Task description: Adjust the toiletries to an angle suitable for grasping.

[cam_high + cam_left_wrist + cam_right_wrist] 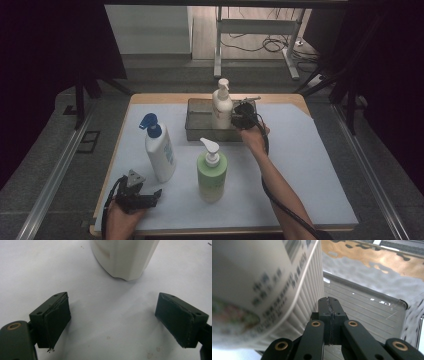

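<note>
- Pale sheeting covers our table [310, 165], with dark curtains round it and a bare floor beyond the far edge.
- Our right gripper [243, 116] has its jaws pressed flat together with nothing between them; its own view shows the closed tips [329, 305] just beside the cream pump bottle [222, 107], at about nine o'clock from them.
- That bottle stands upright in the clear tray [196, 131] at the table's twelve o'clock; the ribbed tray floor [367, 312] runs off past the tips.
- We judge the step in hand to be nudging or steadying the bottle with closed jaws, so we should push low on its side, slowly, to keep it from tipping against the tray wall.
- If a grasp is wanted instead, we need to back off, spread the jaws wide and come in level around the body, not the pump.
- Our left gripper [140, 199] rests at seven o'clock with jaws wide apart and empty; its view shows the base of the white bottle with the blue pump [125, 257] ahead, apart from the pads [58, 317].
- A green pump bottle [212, 175] stands mid-table, well clear of both grippers.
</note>
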### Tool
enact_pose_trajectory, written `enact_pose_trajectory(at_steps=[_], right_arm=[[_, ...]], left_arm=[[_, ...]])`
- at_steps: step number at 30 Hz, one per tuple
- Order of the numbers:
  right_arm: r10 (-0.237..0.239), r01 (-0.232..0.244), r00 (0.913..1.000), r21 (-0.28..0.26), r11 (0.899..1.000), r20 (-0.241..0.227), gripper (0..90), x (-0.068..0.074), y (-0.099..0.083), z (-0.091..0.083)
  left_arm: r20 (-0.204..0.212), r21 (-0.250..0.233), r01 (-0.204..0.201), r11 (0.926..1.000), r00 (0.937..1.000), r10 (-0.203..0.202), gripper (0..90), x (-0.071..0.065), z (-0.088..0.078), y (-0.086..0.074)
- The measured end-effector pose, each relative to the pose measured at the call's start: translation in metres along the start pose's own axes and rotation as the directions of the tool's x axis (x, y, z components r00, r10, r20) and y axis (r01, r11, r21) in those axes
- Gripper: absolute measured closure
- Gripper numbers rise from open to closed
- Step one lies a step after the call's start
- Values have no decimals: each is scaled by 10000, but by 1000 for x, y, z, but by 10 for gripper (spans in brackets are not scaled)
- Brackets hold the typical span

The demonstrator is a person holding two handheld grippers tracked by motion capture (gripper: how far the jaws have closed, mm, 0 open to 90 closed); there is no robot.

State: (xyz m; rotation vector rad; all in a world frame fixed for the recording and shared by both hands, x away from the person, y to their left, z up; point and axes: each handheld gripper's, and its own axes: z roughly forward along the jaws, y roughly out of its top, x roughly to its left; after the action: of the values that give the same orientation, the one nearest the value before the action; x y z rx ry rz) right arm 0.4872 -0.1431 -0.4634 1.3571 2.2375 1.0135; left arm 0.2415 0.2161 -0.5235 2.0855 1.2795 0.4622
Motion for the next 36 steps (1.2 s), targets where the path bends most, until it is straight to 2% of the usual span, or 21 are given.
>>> enact_pose_trajectory(at_steps=[7, 20, 36], right_arm=[[52, -52, 10000, -36, 10000, -80, 896, 2, 4, 1], [-55, 58, 9995, 91, 9999, -321, 895, 13, 6, 8], [-239, 244, 9994, 224, 9995, -235, 895, 19, 9, 13]], left_arm=[[3, 2, 0, 10000, 10000, 0, 123, 0, 0, 0], [4, 9, -9, 10000, 10000, 9, 123, 0, 0, 0], [-2, 7, -7, 10000, 10000, 7, 123, 0, 0, 0]])
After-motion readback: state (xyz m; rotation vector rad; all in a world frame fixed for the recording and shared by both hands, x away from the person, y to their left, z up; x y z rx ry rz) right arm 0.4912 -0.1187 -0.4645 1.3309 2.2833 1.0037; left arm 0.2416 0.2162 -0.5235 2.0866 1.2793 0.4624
